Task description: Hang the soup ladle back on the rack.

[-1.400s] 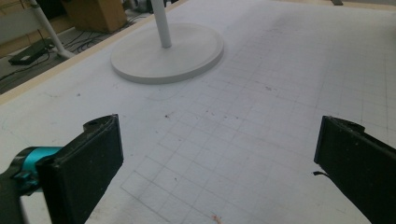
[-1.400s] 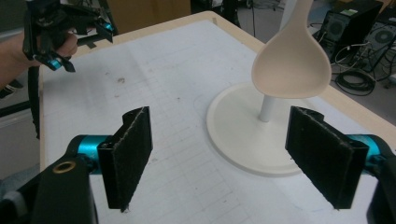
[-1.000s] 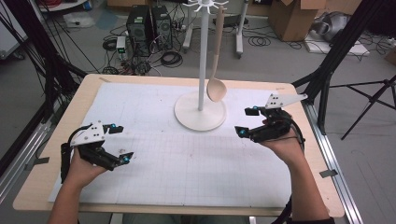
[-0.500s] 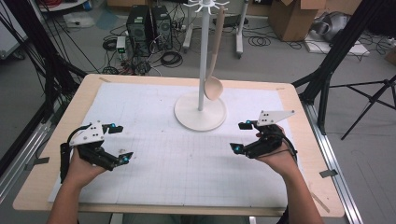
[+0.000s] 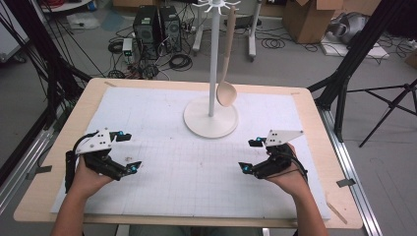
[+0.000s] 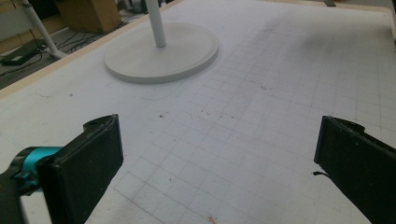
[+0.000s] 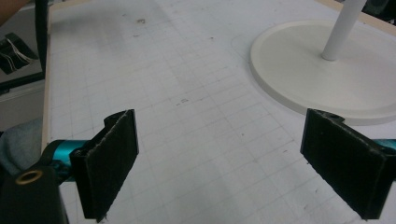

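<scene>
A white stand (image 5: 210, 118) with a round base and a tall pole rises at the far middle of the white grid mat (image 5: 196, 167). A wooden spoon (image 5: 226, 91) hangs from a hook at the top of the stand, bowl down beside the pole. My left gripper (image 5: 133, 152) rests low at the near left, open, with nothing between its jaws. My right gripper (image 5: 247, 155) sits low at the near right, open and empty; its jaws have just been opening. The stand's base (image 6: 161, 58) lies ahead of the left gripper (image 6: 219, 158), and the base (image 7: 327, 79) also lies ahead of the right gripper (image 7: 219, 158).
The mat covers a wooden table (image 5: 314, 123) with a bare rim. Beyond the far edge, computer cases (image 5: 156, 27), cables and cardboard boxes (image 5: 307, 19) stand on the floor. Black tripod legs (image 5: 344, 78) rise by the table's right side.
My right gripper has come down and nearer to the person, from beside the stand's base to low over the mat. The left gripper has stayed put.
</scene>
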The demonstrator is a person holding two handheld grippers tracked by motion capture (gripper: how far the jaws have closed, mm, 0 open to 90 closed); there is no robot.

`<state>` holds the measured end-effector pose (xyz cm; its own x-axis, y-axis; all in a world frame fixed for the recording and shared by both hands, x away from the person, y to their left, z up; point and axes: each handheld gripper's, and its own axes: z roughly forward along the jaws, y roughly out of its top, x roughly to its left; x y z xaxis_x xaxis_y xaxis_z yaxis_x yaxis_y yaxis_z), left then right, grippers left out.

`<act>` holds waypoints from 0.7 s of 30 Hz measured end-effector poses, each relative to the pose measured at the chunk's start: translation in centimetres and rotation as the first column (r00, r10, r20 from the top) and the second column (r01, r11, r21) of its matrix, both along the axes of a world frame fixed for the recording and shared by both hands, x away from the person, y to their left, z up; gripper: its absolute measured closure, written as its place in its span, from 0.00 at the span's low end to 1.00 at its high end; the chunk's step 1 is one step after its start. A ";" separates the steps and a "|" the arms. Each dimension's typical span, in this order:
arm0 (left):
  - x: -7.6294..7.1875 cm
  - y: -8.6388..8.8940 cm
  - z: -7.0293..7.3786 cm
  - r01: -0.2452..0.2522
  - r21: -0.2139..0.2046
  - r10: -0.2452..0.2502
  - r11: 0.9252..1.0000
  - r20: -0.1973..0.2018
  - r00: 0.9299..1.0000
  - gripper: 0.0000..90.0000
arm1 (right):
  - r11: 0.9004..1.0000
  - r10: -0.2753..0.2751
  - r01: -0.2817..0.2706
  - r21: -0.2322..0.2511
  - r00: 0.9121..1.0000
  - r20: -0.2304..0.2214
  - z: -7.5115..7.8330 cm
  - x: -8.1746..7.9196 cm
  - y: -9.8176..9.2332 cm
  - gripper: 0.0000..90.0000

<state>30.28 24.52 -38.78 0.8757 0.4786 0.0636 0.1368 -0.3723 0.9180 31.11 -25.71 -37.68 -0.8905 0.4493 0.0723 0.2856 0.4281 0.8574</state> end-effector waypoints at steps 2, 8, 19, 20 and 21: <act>0.0 0.0 0.0 0.000 0.000 0.000 1.000 -0.001 1.000 0.02 | 1.000 -0.004 0.004 0.013 1.000 -0.005 -0.3 -0.1 -0.2 0.04; 0.1 -0.1 -0.1 0.002 -0.001 -0.002 1.000 -0.005 1.000 0.02 | 0.999 -0.030 0.030 0.024 0.999 -0.015 -0.7 -0.1 -1.0 0.04; 0.1 -0.1 -0.1 0.004 -0.001 -0.004 1.000 -0.001 1.000 0.02 | 0.997 -0.059 0.061 0.044 0.998 -0.030 -1.1 0.0 -1.7 0.01; 0.1 -0.1 -0.1 0.005 0.000 -0.005 1.000 0.000 1.000 0.02 | 0.997 -0.059 0.061 0.048 0.998 -0.034 -1.1 0.0 -1.8 0.01; 0.1 -0.2 -0.1 0.007 -0.002 -0.007 1.000 -0.005 1.000 0.02 | 0.997 -0.060 0.062 0.051 0.998 -0.034 -1.1 0.0 -1.9 0.01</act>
